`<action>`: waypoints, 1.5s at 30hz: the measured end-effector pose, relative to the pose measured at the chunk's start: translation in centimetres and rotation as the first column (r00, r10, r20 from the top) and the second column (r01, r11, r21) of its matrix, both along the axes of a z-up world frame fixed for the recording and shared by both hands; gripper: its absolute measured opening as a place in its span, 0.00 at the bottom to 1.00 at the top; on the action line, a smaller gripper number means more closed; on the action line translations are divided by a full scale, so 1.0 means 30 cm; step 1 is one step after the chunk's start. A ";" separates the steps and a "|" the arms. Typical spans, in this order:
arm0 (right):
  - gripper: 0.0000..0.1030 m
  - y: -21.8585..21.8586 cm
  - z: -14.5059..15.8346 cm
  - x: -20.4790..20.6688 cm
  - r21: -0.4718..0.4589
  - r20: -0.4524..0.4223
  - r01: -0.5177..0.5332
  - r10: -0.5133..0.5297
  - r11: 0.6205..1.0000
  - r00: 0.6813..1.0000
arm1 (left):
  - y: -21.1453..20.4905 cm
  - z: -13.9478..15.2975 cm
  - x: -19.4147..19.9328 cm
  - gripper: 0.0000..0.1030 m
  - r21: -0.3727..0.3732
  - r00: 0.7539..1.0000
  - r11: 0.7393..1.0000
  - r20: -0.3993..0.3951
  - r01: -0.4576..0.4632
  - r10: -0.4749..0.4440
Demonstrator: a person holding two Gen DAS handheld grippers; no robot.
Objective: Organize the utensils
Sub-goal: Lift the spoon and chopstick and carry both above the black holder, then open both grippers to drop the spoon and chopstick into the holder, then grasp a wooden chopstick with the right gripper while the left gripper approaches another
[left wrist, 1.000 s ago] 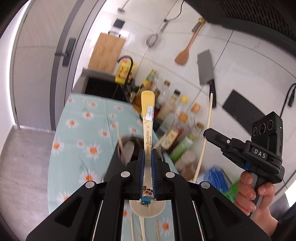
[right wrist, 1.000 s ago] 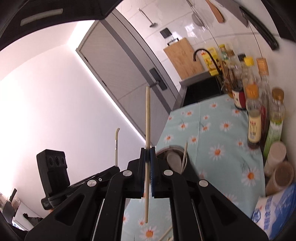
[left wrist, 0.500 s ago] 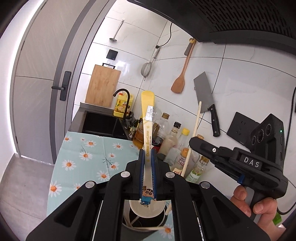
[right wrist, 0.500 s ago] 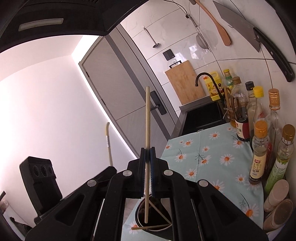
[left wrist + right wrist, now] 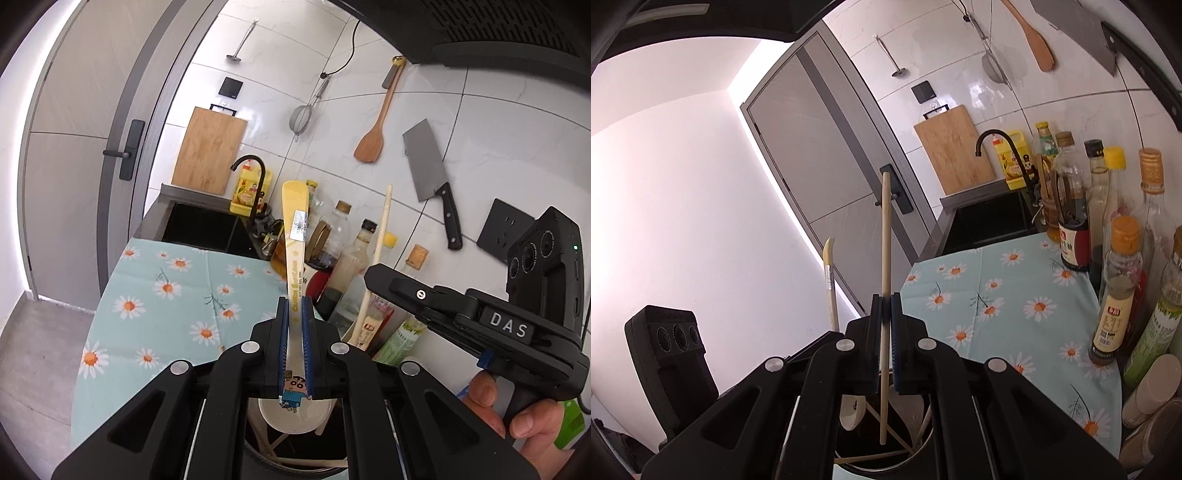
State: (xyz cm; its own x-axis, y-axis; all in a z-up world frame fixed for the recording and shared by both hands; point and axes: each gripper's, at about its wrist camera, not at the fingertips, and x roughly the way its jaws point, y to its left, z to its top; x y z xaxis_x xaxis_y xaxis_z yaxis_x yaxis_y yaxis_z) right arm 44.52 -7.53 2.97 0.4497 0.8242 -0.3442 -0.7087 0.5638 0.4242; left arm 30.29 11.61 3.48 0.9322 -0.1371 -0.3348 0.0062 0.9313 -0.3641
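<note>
My left gripper [image 5: 294,315] is shut on a cream plastic spoon [image 5: 294,236] with a cartoon print, held upright with its bowl down over the mouth of a dark round utensil holder [image 5: 295,463]. My right gripper [image 5: 885,314] is shut on a wooden chopstick [image 5: 885,236], held upright with its lower tip inside the same holder [image 5: 879,461]. Other chopsticks lie in the holder. The right gripper and its chopstick [image 5: 380,236] show at the right of the left wrist view. The spoon [image 5: 829,280] shows at the left of the right wrist view.
The holder stands on a counter with a daisy-print cloth [image 5: 1004,306]. Sauce and oil bottles [image 5: 1115,288] line the wall to the right. A black sink and faucet [image 5: 993,140] lie beyond. A cleaver [image 5: 428,166], wooden spatula and strainer hang on the tiled wall.
Both grippers have come over the holder from above the counter. The spoon bowl and the chopstick tip now sit lower, at the holder's mouth.
</note>
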 end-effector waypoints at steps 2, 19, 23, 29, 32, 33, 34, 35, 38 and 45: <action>0.18 0.002 -0.012 0.003 -0.006 -0.033 -0.019 0.019 1.000 0.999 | 0.007 -0.009 0.001 0.07 -0.021 1.000 1.000 -0.012 0.002 -0.002; 0.29 -0.150 0.106 -0.135 0.054 -0.035 -0.021 0.023 0.998 0.999 | -0.038 0.118 -0.173 0.22 0.020 1.000 1.000 0.012 -0.003 0.003; 0.30 -0.196 0.104 -0.192 0.045 -0.052 -0.032 0.035 0.998 0.998 | -0.062 0.149 -0.240 0.22 0.032 1.000 0.999 0.009 0.006 -0.006; 0.32 -0.254 0.040 -0.274 0.009 -0.110 -0.052 0.053 0.999 0.993 | -0.094 0.136 -0.323 0.22 0.028 0.998 0.999 -0.050 0.031 -0.029; 0.32 -0.271 -0.011 -0.302 -0.015 -0.146 -0.066 0.063 0.998 0.987 | -0.110 0.101 -0.356 0.22 0.035 0.995 0.999 -0.097 0.034 -0.030; 0.32 -0.277 -0.035 -0.313 -0.029 -0.163 -0.072 0.066 0.997 0.984 | -0.115 0.080 -0.367 0.22 0.037 0.992 0.999 -0.126 0.030 -0.025; 0.32 -0.282 -0.057 -0.321 -0.044 -0.181 -0.074 0.065 0.996 0.981 | -0.116 0.061 -0.375 0.22 0.034 0.988 0.999 -0.150 0.027 -0.022; 0.32 -0.287 -0.078 -0.328 -0.057 -0.202 -0.077 0.063 0.995 0.977 | -0.117 0.038 -0.383 0.22 0.027 0.984 0.999 -0.178 0.028 -0.023; 0.32 -0.308 -0.142 -0.350 -0.089 -0.261 -0.088 0.062 0.992 0.963 | -0.127 -0.023 -0.408 0.22 0.033 0.970 0.999 -0.243 0.034 -0.025; 0.34 -0.318 -0.239 -0.400 -0.187 -0.354 -0.106 0.034 0.977 0.935 | -0.122 -0.166 -0.431 0.22 -0.029 0.923 0.997 -0.375 0.076 -0.081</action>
